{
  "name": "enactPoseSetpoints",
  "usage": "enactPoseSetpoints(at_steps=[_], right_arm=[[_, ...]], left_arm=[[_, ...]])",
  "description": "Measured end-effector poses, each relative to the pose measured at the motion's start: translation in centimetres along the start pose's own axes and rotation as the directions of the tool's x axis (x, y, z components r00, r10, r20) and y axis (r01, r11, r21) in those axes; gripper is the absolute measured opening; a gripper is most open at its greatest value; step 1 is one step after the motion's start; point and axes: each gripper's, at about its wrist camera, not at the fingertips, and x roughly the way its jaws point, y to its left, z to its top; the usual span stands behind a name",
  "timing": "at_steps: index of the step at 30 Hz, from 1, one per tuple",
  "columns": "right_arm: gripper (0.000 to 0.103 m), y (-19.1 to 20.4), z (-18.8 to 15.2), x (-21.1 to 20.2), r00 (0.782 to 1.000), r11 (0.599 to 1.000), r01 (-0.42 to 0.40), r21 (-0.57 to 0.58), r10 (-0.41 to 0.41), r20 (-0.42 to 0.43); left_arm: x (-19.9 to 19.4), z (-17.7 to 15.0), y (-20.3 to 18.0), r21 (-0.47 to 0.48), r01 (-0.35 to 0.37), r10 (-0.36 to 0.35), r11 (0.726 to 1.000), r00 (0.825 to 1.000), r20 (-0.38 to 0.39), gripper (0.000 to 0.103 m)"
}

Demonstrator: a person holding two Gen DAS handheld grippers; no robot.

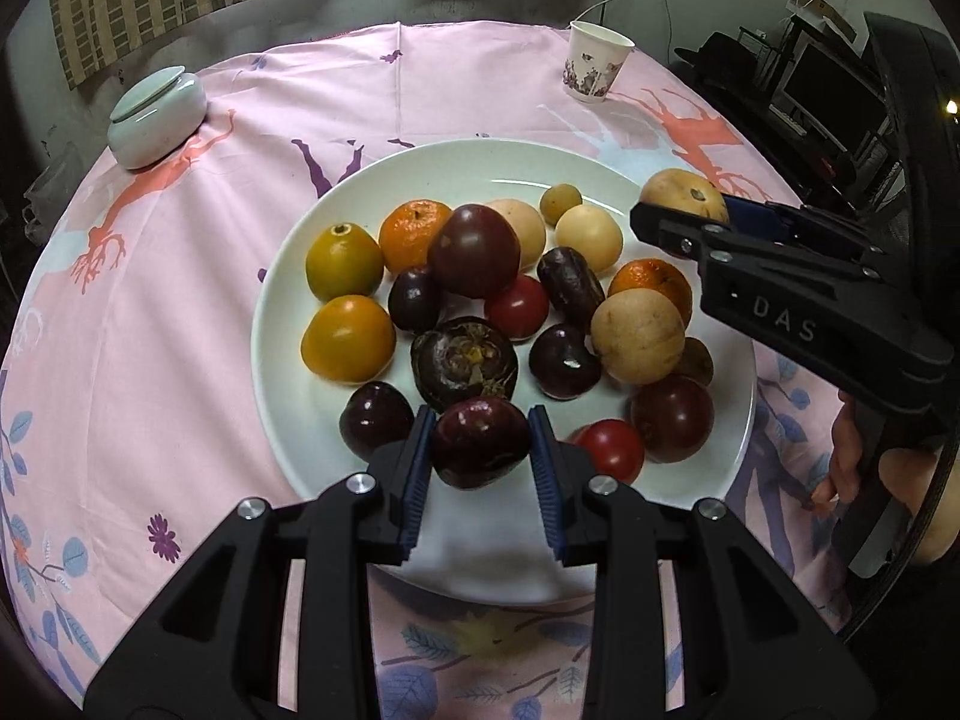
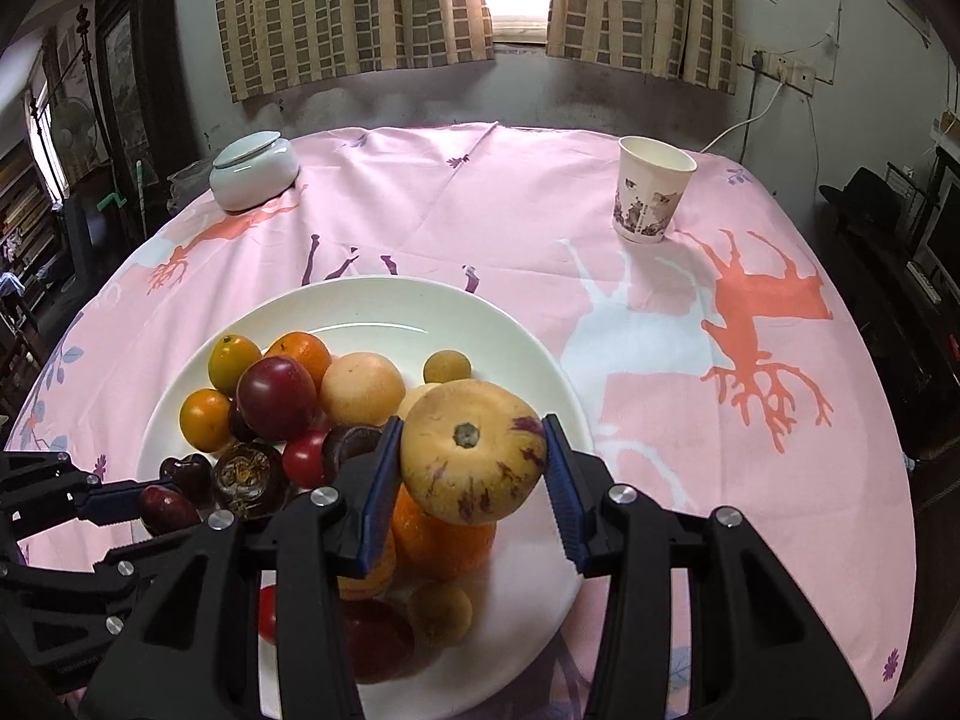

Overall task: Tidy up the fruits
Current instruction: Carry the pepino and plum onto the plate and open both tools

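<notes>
A white plate (image 1: pixel 288 324) (image 2: pixel 372 306) on the pink cloth holds several fruits: oranges, dark plums, red tomatoes, pale round fruits and a mangosteen (image 1: pixel 463 363). My left gripper (image 1: pixel 480 450) is shut on a dark red plum (image 1: pixel 480 441) just above the plate's near rim. My right gripper (image 2: pixel 474 462) is shut on a pale yellow fruit with purple streaks (image 2: pixel 474 450) (image 1: pixel 684 195) and holds it over the plate's right side. From the left wrist view the right gripper (image 1: pixel 678 222) comes in from the right edge. In the right wrist view the left gripper (image 2: pixel 150 504) and its plum (image 2: pixel 168 510) show at the lower left.
A pale green lidded jar (image 1: pixel 157 120) (image 2: pixel 255 171) stands at the table's far left. A patterned paper cup (image 1: pixel 595 63) (image 2: pixel 651 192) stands at the far right. Curtains and a wall lie behind the table. A hand (image 1: pixel 840 462) holds the right gripper.
</notes>
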Motion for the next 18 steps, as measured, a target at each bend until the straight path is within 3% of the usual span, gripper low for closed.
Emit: enactPoseSetpoints(at_steps=[5,10,18], right_arm=[[0.046,0.1,0.1,0.9,1.0,1.0,0.005,-0.01,-0.005,-0.007],[0.052,-0.3,-0.1,1.3,0.999,0.999,0.042,-0.022,-0.043,-0.005],[0.052,-0.4,-0.2,0.1,0.999,0.999,0.037,-0.014,-0.036,0.016]], left_arm=[[0.6,0.1,0.3,-0.016,-0.007,0.007,1.0,1.0,-0.002,0.032],[0.3,0.3,0.4,-0.022,-0.01,0.01,1.0,1.0,0.021,0.048],[-1.7,0.4,0.9,-0.034,-0.02,0.023,0.999,0.997,0.068,0.049]])
